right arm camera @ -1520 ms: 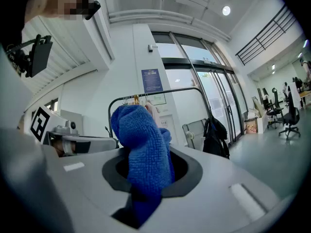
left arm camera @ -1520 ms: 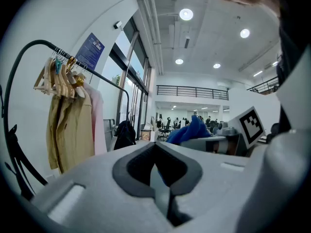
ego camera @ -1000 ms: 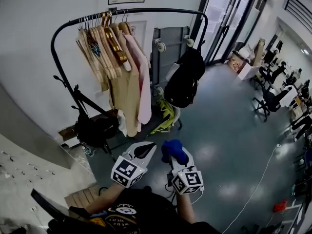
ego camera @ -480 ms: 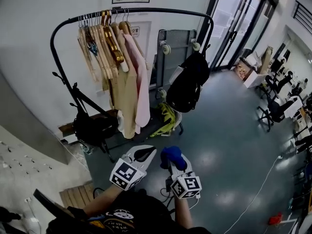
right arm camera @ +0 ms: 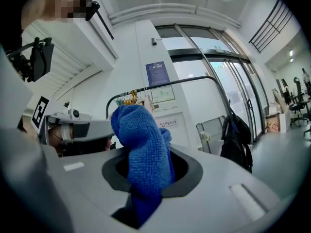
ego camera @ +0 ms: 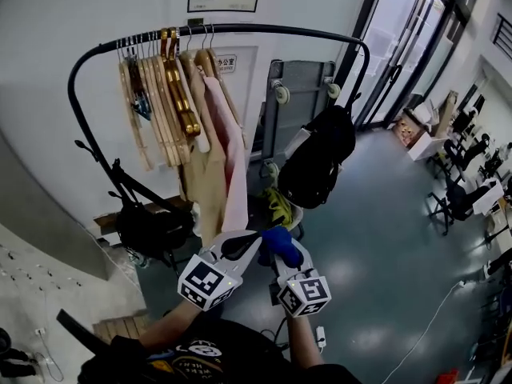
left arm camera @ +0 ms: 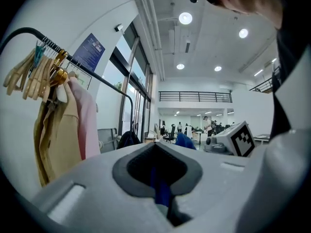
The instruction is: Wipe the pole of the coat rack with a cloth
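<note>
The coat rack's black pole [ego camera: 264, 29] arches from the left upright, over the hangers, down to the right. It also shows as a thin black pole [left arm camera: 97, 76] in the left gripper view and as a distant pole [right arm camera: 189, 80] in the right gripper view. My right gripper [ego camera: 282, 252] is shut on a blue cloth [ego camera: 278, 238], which bunches up out of the jaws as a blue cloth [right arm camera: 143, 149]. My left gripper [ego camera: 237, 247] is beside it, shut and empty [left arm camera: 158, 166]. Both are well below the pole, in front of the hanging clothes.
Wooden hangers [ego camera: 160, 94] and beige and pink garments [ego camera: 216, 158] hang at the left of the pole, a black backpack [ego camera: 320, 166] at the right. A grey wheeled panel [ego camera: 300, 102] stands behind. A black bag [ego camera: 152, 226] lies at the rack's foot. Glass doors [ego camera: 400, 46] are at the right.
The rack has come nearer and looms larger. Both grippers now reach in front of the lower edge of the garments, still side by side, with the cloth still held.
</note>
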Demonstrator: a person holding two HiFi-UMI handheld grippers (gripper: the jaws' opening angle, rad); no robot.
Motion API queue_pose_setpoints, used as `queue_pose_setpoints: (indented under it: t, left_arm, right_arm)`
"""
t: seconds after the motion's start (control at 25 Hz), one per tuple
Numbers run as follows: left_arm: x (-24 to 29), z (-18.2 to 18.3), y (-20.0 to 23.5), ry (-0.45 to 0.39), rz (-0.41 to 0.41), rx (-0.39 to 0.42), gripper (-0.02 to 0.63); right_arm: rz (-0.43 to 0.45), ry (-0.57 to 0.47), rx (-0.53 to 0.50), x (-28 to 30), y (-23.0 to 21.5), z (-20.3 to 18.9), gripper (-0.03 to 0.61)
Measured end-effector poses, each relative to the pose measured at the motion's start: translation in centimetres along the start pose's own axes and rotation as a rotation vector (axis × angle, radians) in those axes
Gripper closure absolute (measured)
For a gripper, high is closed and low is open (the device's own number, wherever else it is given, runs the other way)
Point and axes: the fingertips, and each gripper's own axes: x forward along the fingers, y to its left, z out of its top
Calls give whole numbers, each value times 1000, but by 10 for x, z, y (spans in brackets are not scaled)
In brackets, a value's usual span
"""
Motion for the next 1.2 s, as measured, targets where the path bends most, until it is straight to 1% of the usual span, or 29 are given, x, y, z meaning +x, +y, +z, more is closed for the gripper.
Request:
queue_pose_setpoints:
  t: [0.08, 0.16, 0.24, 0.32, 0.4, 0.48, 0.56, 0.64, 0.72, 0.88, 0.96, 1.04, 1.12, 1.2]
  left_arm:
    - [19, 22, 29, -44, 5, -3, 615]
    - [42, 47, 54, -87, -8, -1, 615]
    - [69, 70, 68, -115, -47, 41, 615]
    - [94, 88, 79, -122, -65, 111, 615]
    - [116, 99, 98, -121, -48, 150, 615]
    - [132, 106, 118, -124, -19, 144, 615]
    - [140, 109, 132, -133, 21, 127, 615]
    - [141, 113, 140, -150, 65, 122, 621]
    - [144, 112, 144, -148, 107, 130, 620]
    - [147, 109, 157, -152, 209, 124, 620]
    - [149, 108, 164, -161, 262, 132, 620]
    - [154, 107, 169, -153, 296, 145, 620]
    - [159, 105, 170, -142, 310, 145, 620]
    - [164, 104, 169, -137, 315, 139, 620]
  right_arm:
    - [24, -16, -39, 39, -9, 19, 492]
    - [32, -49, -79, 79, -23, 43, 492]
    - [8, -95, -91, 114, -46, 70, 492]
    - [-24, -145, -99, 142, -69, 98, 492]
    - [-41, -184, -121, 170, -89, 125, 492]
    - [-32, -207, -146, 198, -104, 151, 492]
    - [5, -224, -168, 227, -110, 178, 492]
    - [60, -251, -196, 256, -108, 210, 492]
    - [126, -284, -224, 282, -99, 247, 492]
    - [256, -332, -313, 330, -60, 306, 492]
    - [301, -335, -327, 352, -42, 323, 492]
    - [327, -335, -319, 369, -31, 332, 492]
    - [341, -334, -304, 378, -29, 335, 492]
    - [343, -336, -290, 379, -36, 336, 491]
